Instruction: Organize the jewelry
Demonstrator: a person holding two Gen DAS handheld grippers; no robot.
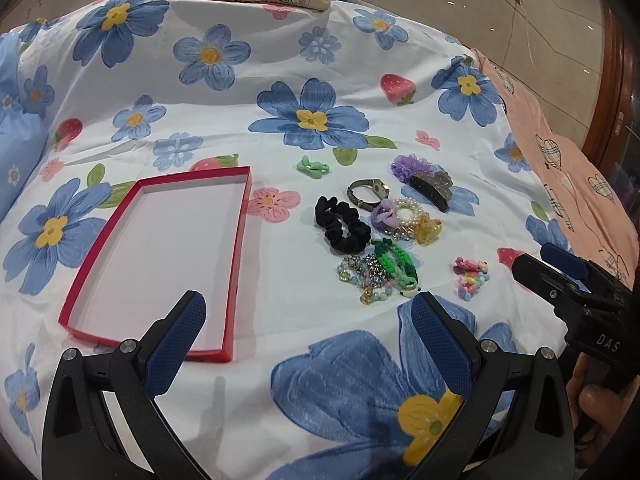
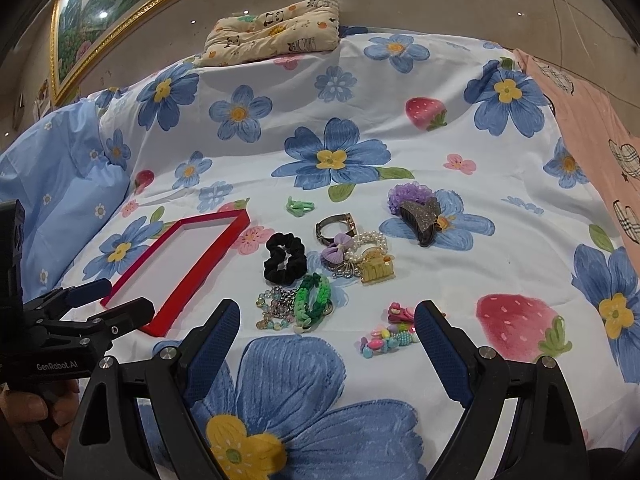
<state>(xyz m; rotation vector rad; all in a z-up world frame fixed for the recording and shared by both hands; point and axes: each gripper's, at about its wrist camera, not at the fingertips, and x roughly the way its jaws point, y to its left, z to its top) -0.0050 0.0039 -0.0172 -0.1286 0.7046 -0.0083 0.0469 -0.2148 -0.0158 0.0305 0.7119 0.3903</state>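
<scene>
Both claws hover spread wide with nothing between their fingers: the left gripper (image 1: 308, 316) has the shallow red cardboard tray with a white floor (image 1: 236, 248) just ahead to its left, and the right gripper (image 2: 328, 322) faces the jewelry heap straight ahead on the flowered bedsheet (image 2: 400, 372). Nearest its right finger lies the small string of pastel plastic beads (image 2: 384, 338); beyond its left finger sit the braided green cord bracelet (image 2: 314, 296) and, farther on, the black fabric scrunchie (image 2: 285, 258). All look light. The scrunchie should squash softly, so pinching across its ring seems safest; the beads will likely sag and slip unless taken mid-strand.
</scene>
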